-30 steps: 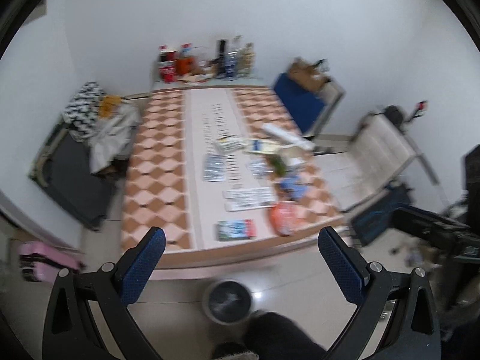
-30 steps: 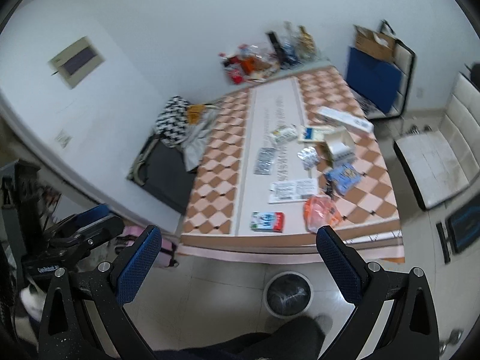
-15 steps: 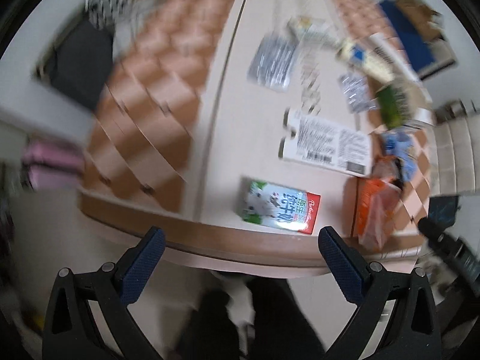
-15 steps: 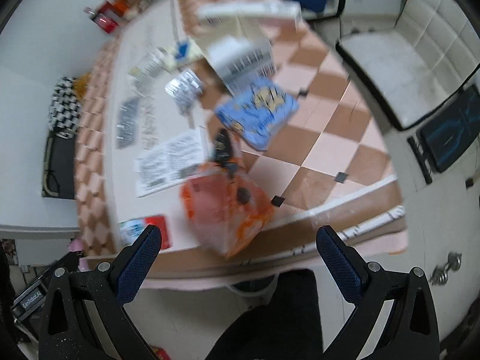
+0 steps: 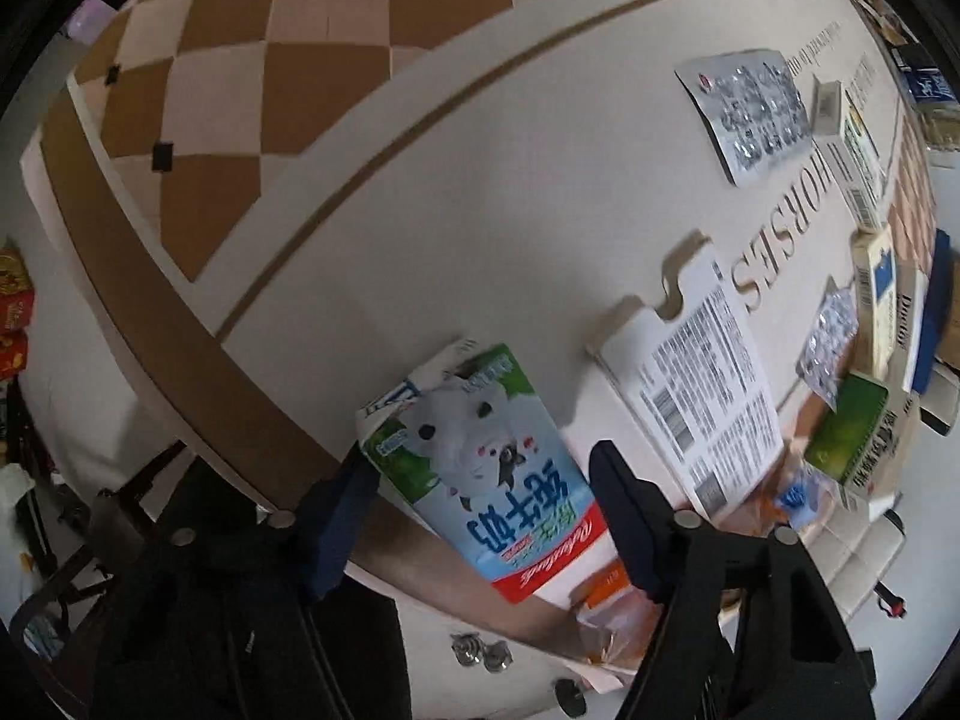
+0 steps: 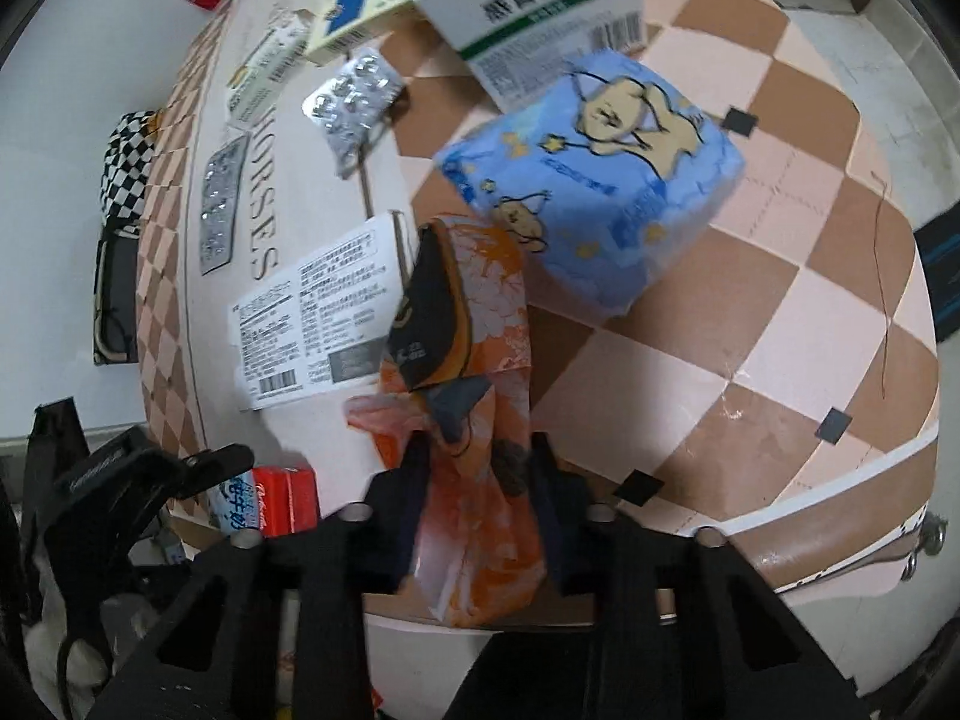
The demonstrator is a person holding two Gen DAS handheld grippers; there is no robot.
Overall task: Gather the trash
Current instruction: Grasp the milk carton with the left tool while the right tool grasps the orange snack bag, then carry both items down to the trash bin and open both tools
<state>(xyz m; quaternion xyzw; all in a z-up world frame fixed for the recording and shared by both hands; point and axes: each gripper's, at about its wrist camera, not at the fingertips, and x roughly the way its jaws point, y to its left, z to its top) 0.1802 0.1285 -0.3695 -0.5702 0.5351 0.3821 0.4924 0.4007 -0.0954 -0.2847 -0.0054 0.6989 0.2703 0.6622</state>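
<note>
A flattened milk carton [image 5: 480, 480], white, green and red, lies at the table's near edge. My left gripper [image 5: 480, 480] has closed in around it, one finger on each side. An orange plastic snack bag [image 6: 474, 438] with a dark patch lies near the front edge. My right gripper [image 6: 474, 468] is shut on its lower part. The milk carton's red end [image 6: 282, 498] shows at the left in the right wrist view, with the left gripper's body over it.
The checkered table [image 5: 240, 60] holds a white printed leaflet box [image 5: 696, 384], blister packs [image 5: 750, 114], a blue tissue pack [image 6: 600, 180], a white-green medicine box [image 6: 540, 18] and other small boxes. A checkered bag [image 6: 123, 168] sits beyond the table's left side.
Both grippers dropped from high above the floor to the table's front edge. The left closed in around the milk carton; the right closed on the orange bag.
</note>
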